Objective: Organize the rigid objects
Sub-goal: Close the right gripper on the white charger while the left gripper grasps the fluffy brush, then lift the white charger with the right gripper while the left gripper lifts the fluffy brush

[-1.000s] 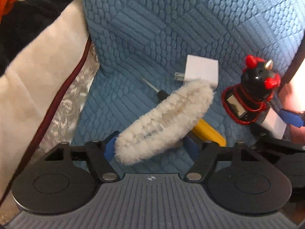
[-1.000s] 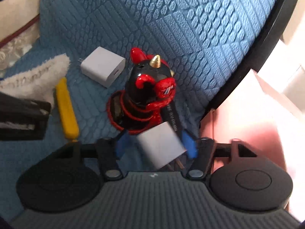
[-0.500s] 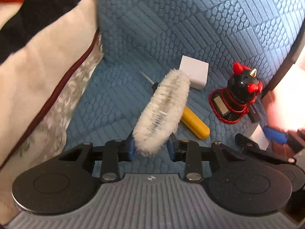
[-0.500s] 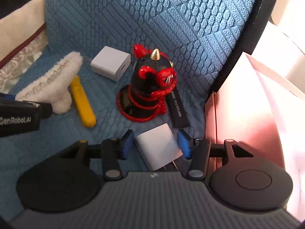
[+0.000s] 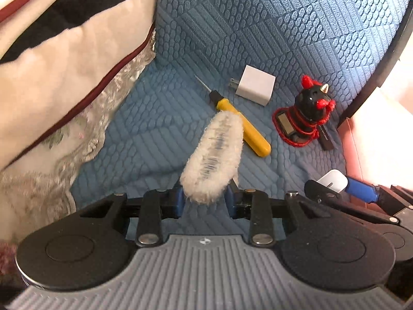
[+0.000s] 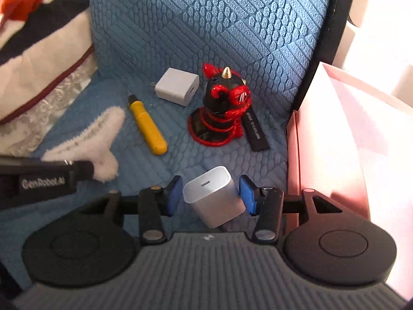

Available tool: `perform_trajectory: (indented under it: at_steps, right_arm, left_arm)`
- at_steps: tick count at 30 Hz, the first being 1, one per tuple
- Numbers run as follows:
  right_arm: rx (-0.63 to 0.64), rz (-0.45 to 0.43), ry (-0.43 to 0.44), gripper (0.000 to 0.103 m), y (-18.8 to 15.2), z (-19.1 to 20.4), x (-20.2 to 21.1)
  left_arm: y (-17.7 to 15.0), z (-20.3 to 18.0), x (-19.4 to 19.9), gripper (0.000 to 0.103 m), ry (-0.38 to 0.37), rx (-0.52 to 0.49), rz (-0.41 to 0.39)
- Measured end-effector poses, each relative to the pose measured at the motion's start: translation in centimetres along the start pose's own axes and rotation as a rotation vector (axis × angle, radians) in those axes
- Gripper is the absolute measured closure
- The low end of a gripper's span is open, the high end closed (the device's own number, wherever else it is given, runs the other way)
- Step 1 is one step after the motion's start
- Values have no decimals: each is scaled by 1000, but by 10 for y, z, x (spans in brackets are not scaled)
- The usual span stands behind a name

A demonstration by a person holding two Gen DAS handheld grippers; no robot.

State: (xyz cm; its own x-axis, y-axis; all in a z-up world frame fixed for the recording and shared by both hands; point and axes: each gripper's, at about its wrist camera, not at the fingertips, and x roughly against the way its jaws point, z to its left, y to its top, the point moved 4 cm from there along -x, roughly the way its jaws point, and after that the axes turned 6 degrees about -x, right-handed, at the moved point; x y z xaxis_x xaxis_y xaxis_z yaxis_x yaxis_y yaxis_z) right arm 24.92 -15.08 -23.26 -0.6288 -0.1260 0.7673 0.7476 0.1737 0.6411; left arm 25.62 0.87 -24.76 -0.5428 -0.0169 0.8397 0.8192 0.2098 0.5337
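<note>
My left gripper (image 5: 205,193) grips the near end of a white fluffy clip (image 5: 214,155), jaws still closing on it. The clip hangs above the blue quilted seat (image 5: 155,134) and covers part of a yellow screwdriver (image 5: 254,139). My right gripper (image 6: 210,195) holds a white charger cube (image 6: 206,183) off the seat between its blue pads, also still closing. On the seat lie a second white charger (image 6: 178,86), the screwdriver (image 6: 148,126), a black-and-red horned figurine (image 6: 224,100) and a black stick (image 6: 254,131).
A cream cushion with dark red piping and lace trim (image 5: 64,77) fills the left side. A pink box (image 6: 335,142) stands just right of the seat, past its dark edge (image 6: 322,51). The seat's back rises behind the objects.
The left jaws closed on the fluffy clip, which turned end-on and rose. The right gripper lifted its charger. Both grippers drew back and up, so the seat objects look smaller.
</note>
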Motion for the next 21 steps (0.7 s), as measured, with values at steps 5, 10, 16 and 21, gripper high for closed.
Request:
perform_trajectory:
  at_steps: [5, 10, 16, 21]
  right_arm:
    - [-34, 3, 43, 52, -3, -4, 10]
    - [-64, 6, 81, 52, -5, -11, 19]
    - [-58, 13, 84, 52, -15, -16, 24]
    - [-53, 16, 85, 53, -20, -20, 26]
  left_arm:
    - [-6, -7, 9, 68, 16, -13, -3]
    - [-9, -13, 20, 81, 17, 11, -7]
    - [-5, -24, 18, 82, 6, 10, 8]
    - [-8, -25, 14, 82, 2, 10, 11]
